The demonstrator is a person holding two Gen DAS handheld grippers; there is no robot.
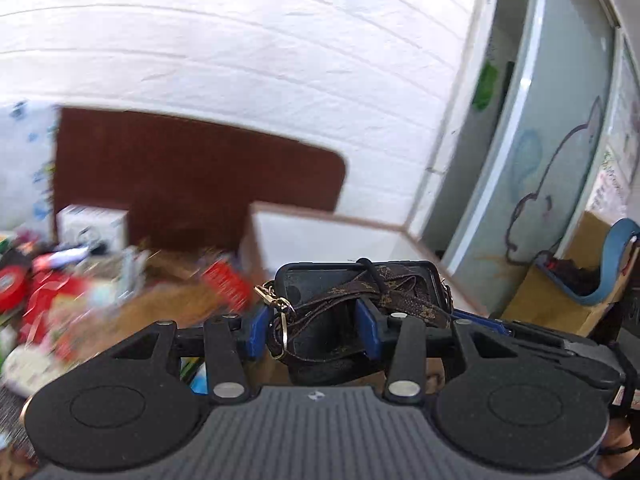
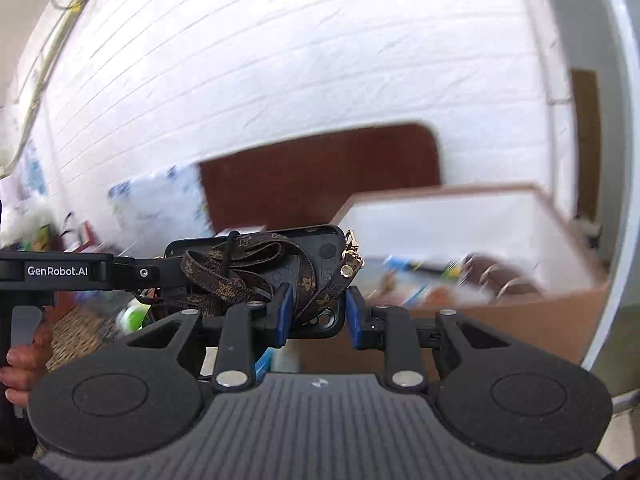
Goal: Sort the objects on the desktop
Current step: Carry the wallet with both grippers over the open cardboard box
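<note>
A black phone case wrapped in a brown patterned strap with gold clips hangs in the air between both grippers. My left gripper is shut on one end, its blue pads against the case's sides. In the right wrist view my right gripper is shut on the other end of the phone case, with the strap draped between its pads. The left gripper reaches in from the left there. An open cardboard box with white inner walls stands just beyond the case.
The cardboard box holds several blurred items. The desk on the left is cluttered with red tape rolls, packets and a small white box. A brown board leans on the white brick wall. A glass door is at the right.
</note>
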